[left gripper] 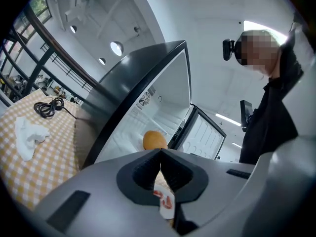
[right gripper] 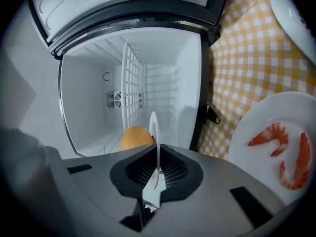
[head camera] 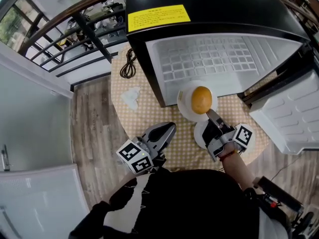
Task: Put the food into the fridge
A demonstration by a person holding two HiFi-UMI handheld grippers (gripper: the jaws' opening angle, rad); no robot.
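The fridge (head camera: 219, 59) stands on the checked tablecloth (head camera: 234, 108) with its door (head camera: 286, 118) swung open to the right. The white interior and the wire shelf (right gripper: 131, 78) are exposed.

The right gripper (head camera: 212, 116) is closed on the near rim of a white plate (head camera: 183, 102). In the right gripper view the rim runs edge-on between the two jaws. The plate carries a round orange food (head camera: 201, 99) and sits at the fridge opening, partly over the interior floor. Whether it rests on that floor cannot be told.

A second plate (right gripper: 247, 154) lies on the tablecloth just near of the first, beside the right gripper. It holds two shrimp (right gripper: 269, 135).

The left gripper (head camera: 168, 129) is near and to the left of both plates, with its tips pointed toward the fridge. Its jaws are together and grip nothing.

A crumpled white cloth (head camera: 130, 97) and a coiled black cable (head camera: 128, 63) lie on the tablecloth to the left of the fridge.
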